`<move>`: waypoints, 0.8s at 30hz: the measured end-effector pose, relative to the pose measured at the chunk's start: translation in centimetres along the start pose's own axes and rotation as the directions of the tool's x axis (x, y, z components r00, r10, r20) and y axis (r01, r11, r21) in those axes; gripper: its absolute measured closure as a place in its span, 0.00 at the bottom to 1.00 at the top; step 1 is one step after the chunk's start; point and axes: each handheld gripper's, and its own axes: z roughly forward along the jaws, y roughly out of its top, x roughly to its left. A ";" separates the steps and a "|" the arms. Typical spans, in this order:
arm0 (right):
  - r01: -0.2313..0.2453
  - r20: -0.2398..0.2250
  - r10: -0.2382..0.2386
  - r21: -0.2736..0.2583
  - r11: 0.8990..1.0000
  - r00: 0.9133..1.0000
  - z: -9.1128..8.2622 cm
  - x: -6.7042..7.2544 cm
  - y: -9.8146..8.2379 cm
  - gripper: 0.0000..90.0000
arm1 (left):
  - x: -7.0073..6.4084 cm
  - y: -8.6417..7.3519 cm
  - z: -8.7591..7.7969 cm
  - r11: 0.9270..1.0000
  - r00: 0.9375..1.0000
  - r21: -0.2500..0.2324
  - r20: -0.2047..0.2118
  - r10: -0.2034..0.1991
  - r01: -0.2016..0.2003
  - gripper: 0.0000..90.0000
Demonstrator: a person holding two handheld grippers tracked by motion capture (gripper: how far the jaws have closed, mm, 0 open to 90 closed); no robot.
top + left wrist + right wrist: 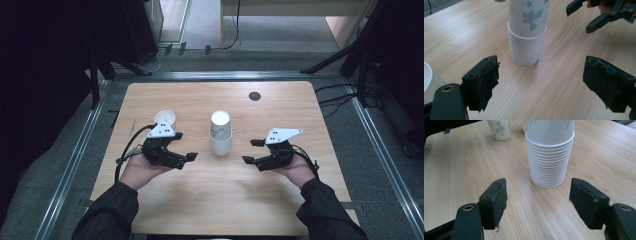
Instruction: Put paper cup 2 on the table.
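So far, from the high view, I see a tall stack of paper cups standing upside down in the middle of the worktop. One single cup stands apart on its own, mouth up, just behind my left gripper. My right gripper waits on the other side of the stack. Both grippers point at the stack, and neither one touches it. I think one cup is already taken off and set down, and many cups are left.

Next, in the left gripper view, the jaws stand wide apart with nothing between them. The stack is straight ahead, a little way off. I can see lots of cup rims packed together near the bottom. The white edge of the single cup peeks in at the left. The other gripper shows at the top right, jaws apart too.

Last, in the right gripper view, the jaws are apart and hold nothing. The stack stands near, just past them. The single cup, with flowers on it, stands far back on the left. No cup is being pulled off yet, so the next grab is not started.
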 end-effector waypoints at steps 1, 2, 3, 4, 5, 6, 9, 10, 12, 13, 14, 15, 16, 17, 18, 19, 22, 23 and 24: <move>0.001 0.001 -0.001 0.000 1.000 1.000 0.0 0.0 0.0 0.34 | -0.2 -0.2 0.2 1.000 1.000 0.007 -0.007 0.012 -0.012 0.15; 0.001 0.000 -0.001 0.000 1.000 1.000 0.0 0.0 0.0 0.34 | -0.5 -0.3 0.4 1.000 1.000 0.014 -0.013 0.021 -0.021 0.15; 0.000 0.000 0.000 0.000 1.000 1.000 0.0 0.0 0.0 0.34 | -0.7 -0.4 0.6 0.999 0.999 0.020 -0.019 0.034 -0.033 0.15; 0.002 0.001 -0.002 0.000 1.000 1.000 0.0 0.0 0.0 0.34 | -0.9 -0.5 0.8 0.999 0.999 0.025 -0.022 0.040 -0.040 0.15; 0.003 0.000 -0.003 0.000 1.000 1.000 0.0 0.0 0.0 0.34 | -1.1 -0.6 0.9 0.999 0.999 0.028 -0.019 0.042 -0.041 0.15; 0.003 0.001 -0.003 0.002 1.000 1.000 0.1 0.0 0.0 0.34 | -1.2 -0.8 1.1 0.999 0.999 0.024 -0.005 0.032 -0.032 0.15; 0.006 0.001 -0.006 0.002 1.000 1.000 0.1 0.0 0.0 0.34 | -1.6 -1.1 1.6 0.999 0.999 0.030 0.003 0.034 -0.034 0.15; 0.004 0.000 -0.004 0.002 1.000 1.000 0.1 0.0 0.0 0.34 | -1.7 -1.1 1.8 0.999 0.999 0.036 0.003 0.035 -0.035 0.15; 0.003 -0.001 -0.003 0.000 1.000 1.000 0.1 0.0 0.0 0.34 | -1.7 -1.4 2.2 0.999 1.000 0.037 0.023 0.013 -0.014 0.15; 0.000 -0.002 0.000 0.001 1.000 1.000 0.1 0.0 0.0 0.34 | -1.7 -1.5 2.4 0.999 1.000 0.040 0.030 0.005 -0.006 0.15; -0.001 -0.004 0.001 0.000 1.000 1.000 0.1 0.0 0.0 0.34 | -1.7 -1.7 2.6 0.999 1.000 0.052 0.027 0.010 -0.012 0.15; 0.003 -0.005 -0.003 0.000 1.000 1.000 0.1 0.0 0.0 0.34 | -1.7 -1.7 2.8 0.998 1.000 0.059 0.021 0.018 -0.019 0.15; 0.004 -0.004 -0.004 0.001 1.000 1.000 0.2 0.0 0.0 0.34 | -1.7 -1.8 3.0 0.998 1.000 0.058 0.020 0.017 -0.018 0.15; 0.002 -0.006 -0.002 0.001 1.000 1.000 0.2 0.1 0.0 0.34 | -1.7 -1.9 3.1 0.998 1.000 0.054 0.020 0.011 -0.012 0.15; 0.002 -0.008 -0.002 0.001 1.000 1.000 0.3 0.1 0.0 0.34 | -1.6 -2.0 3.2 0.999 1.000 0.048 0.022 0.009 -0.010 0.15; 0.003 -0.009 -0.003 0.002 1.000 1.000 0.3 0.1 0.1 0.34 | -1.6 -2.0 3.3 0.999 1.000 0.050 0.021 0.010 -0.011 0.15; 0.005 -0.012 -0.005 0.000 1.000 1.000 0.4 0.2 0.1 0.34 | -1.5 -2.1 3.6 0.998 1.000 0.058 0.006 0.011 -0.011 0.15; 0.005 -0.013 -0.005 0.000 1.000 1.000 0.5 0.2 0.1 0.34 | -1.4 -2.2 3.7 0.998 1.000 0.059 0.007 0.009 -0.009 0.15; 0.004 -0.013 -0.004 0.001 1.000 1.000 0.5 0.2 0.1 0.34 | -1.3 -2.3 3.8 0.998 1.000 0.065 0.006 0.014 -0.014 0.15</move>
